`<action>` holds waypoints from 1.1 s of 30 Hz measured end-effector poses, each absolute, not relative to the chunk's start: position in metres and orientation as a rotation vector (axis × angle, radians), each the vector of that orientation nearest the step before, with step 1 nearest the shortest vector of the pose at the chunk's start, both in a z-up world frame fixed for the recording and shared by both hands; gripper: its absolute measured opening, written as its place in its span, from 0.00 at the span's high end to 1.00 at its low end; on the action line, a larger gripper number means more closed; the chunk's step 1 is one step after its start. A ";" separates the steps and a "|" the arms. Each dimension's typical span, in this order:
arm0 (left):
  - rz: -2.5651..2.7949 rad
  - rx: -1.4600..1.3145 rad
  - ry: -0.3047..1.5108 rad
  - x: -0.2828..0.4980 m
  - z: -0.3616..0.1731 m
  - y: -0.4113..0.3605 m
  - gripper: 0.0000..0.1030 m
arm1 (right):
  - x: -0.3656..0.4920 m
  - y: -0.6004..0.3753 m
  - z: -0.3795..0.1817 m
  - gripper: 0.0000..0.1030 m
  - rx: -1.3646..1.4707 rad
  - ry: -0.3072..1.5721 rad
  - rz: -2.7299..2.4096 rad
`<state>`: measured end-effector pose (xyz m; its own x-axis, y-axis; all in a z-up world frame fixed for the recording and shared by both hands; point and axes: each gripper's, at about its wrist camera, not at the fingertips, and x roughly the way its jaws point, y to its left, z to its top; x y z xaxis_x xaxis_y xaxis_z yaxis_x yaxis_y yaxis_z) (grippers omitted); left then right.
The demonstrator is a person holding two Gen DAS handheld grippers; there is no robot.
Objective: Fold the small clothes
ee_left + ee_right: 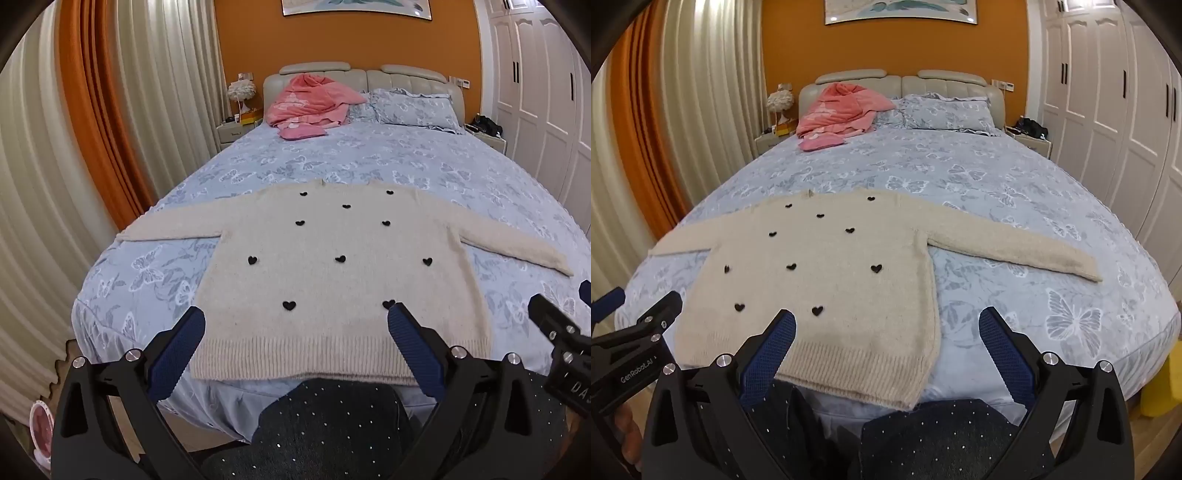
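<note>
Left tongs (295,343) spread, right tongs (886,343) spread, both empty; one cream sweater (332,280) flat on bed (369,155), ten black hearts, hem at 6 o'clock.

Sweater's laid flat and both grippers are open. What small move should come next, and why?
Probably bring the right gripper to the right sleeve to fold it inward: the cream sweater lies flat with both sleeves spread, nothing folded, and the left gripper holds nothing.

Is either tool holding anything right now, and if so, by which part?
Nothing is held. The left tool and right tool are both open, above the near edge of the bed. The sweater lies flat, untouched.
</note>
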<state>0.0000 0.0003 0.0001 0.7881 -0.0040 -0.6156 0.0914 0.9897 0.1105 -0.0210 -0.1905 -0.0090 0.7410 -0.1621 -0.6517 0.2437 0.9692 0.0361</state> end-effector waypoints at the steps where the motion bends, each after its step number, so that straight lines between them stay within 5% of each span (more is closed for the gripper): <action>1: -0.049 0.135 0.664 0.000 0.000 0.000 0.06 | -0.021 -0.192 -0.009 0.05 0.131 0.704 -0.219; 33: -0.019 0.148 0.772 0.052 -0.044 -0.015 0.06 | 0.025 -0.213 -0.052 0.05 0.124 0.807 -0.252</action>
<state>0.0516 -0.0154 -0.0436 0.7167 0.0374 -0.6963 0.0707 0.9895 0.1260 0.0247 -0.2133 -0.0518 0.6641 -0.1756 -0.7267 0.2694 0.9629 0.0135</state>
